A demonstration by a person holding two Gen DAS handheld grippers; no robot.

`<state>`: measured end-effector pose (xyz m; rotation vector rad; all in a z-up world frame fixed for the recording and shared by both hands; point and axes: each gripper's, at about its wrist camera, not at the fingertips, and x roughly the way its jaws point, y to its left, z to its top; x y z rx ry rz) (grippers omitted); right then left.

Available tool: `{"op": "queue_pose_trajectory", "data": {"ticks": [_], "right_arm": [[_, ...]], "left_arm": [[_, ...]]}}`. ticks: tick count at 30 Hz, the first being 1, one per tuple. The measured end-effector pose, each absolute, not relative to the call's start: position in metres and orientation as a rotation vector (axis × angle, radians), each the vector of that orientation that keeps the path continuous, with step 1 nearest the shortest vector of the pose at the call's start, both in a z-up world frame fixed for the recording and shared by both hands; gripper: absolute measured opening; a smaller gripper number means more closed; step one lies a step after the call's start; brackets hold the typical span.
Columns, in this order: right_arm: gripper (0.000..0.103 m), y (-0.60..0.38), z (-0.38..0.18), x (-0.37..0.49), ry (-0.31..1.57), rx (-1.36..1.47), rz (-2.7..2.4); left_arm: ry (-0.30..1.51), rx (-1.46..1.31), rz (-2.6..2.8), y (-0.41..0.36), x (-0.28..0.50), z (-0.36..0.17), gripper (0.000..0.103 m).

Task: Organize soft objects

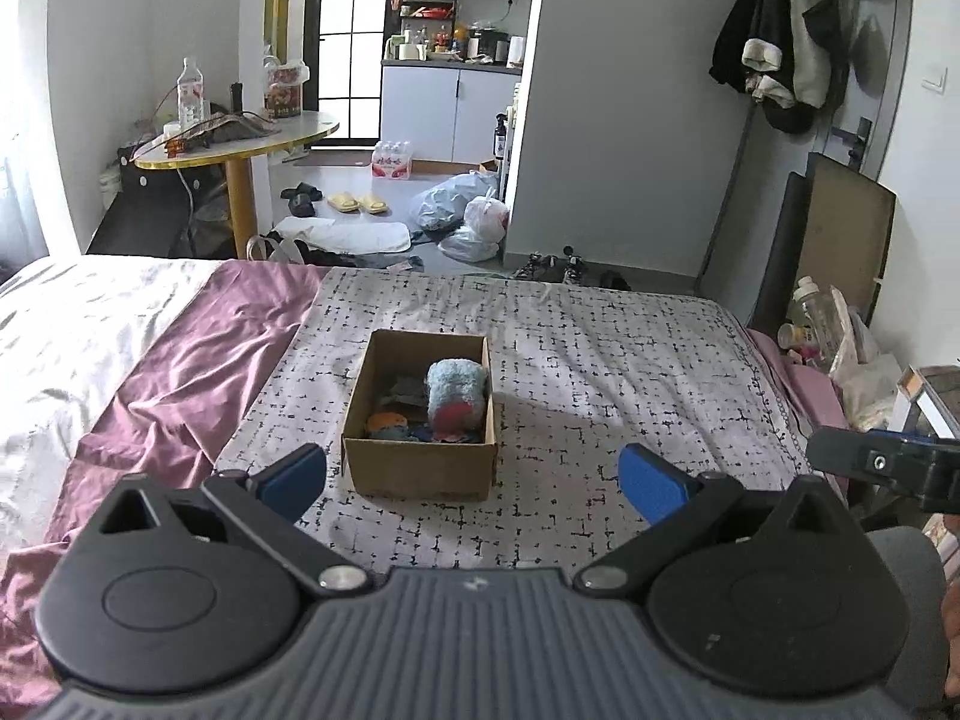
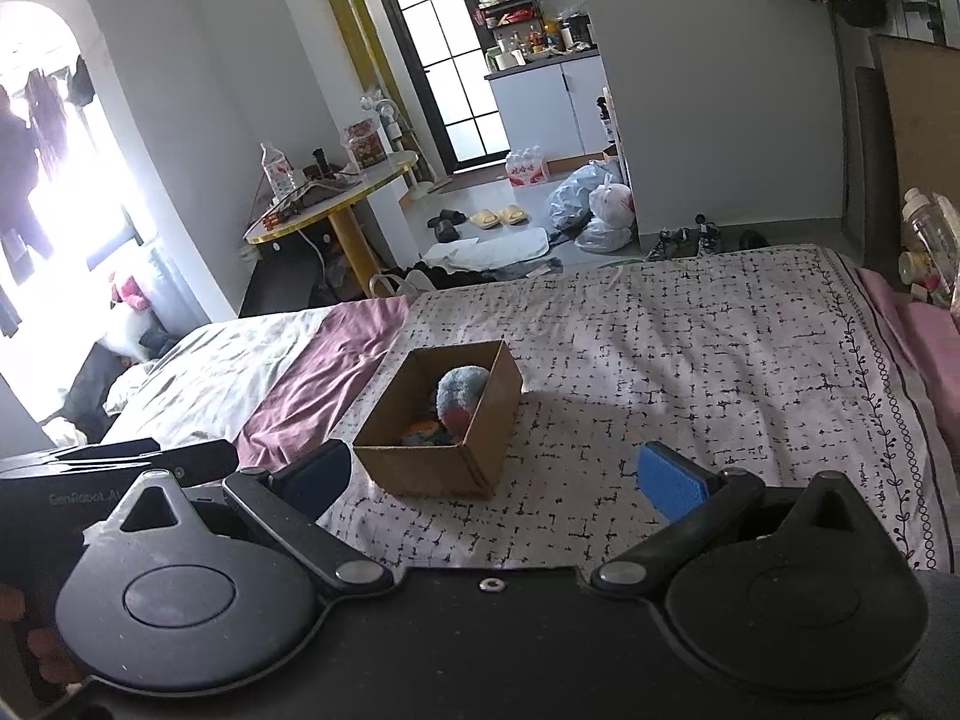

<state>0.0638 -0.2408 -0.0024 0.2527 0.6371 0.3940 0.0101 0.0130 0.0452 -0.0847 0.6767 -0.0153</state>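
A brown cardboard box [image 1: 420, 471] stands on the patterned bedspread [image 1: 600, 372]. Inside it lies a fluffy light-blue soft toy with a red patch [image 1: 456, 393] and several small coloured soft pieces [image 1: 390, 420]. My left gripper [image 1: 474, 477] is open and empty, just in front of the box. My right gripper [image 2: 495, 477] is open and empty, near the box [image 2: 438, 468], which holds the blue toy [image 2: 459, 393]. The right gripper's tip shows at the right edge of the left wrist view [image 1: 882, 465].
A purple sheet [image 1: 180, 372] and white bedding [image 1: 60, 324] lie left of the bedspread. Beyond the bed stand a round table [image 1: 240, 138], plastic bags [image 1: 468, 216] and shoes on the floor. Bottles and clutter [image 1: 828, 330] sit at the bed's right side.
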Motion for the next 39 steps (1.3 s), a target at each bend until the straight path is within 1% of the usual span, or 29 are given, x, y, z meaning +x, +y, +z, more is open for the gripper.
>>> {"op": "queue_pose_trajectory", "data": {"ticks": [17, 39], "right_arm": [[0.103, -0.240, -0.007, 0.054, 0.645, 0.224, 0.409], [0.103, -0.237, -0.006, 0.052, 0.639, 0.215, 0.420]], "left_arm": [[0.692, -0.093, 0.007, 0.010, 0.002, 0.032, 0.103], [0.681, -0.108, 0.003, 0.018, -0.001, 0.035, 0.103]]}}
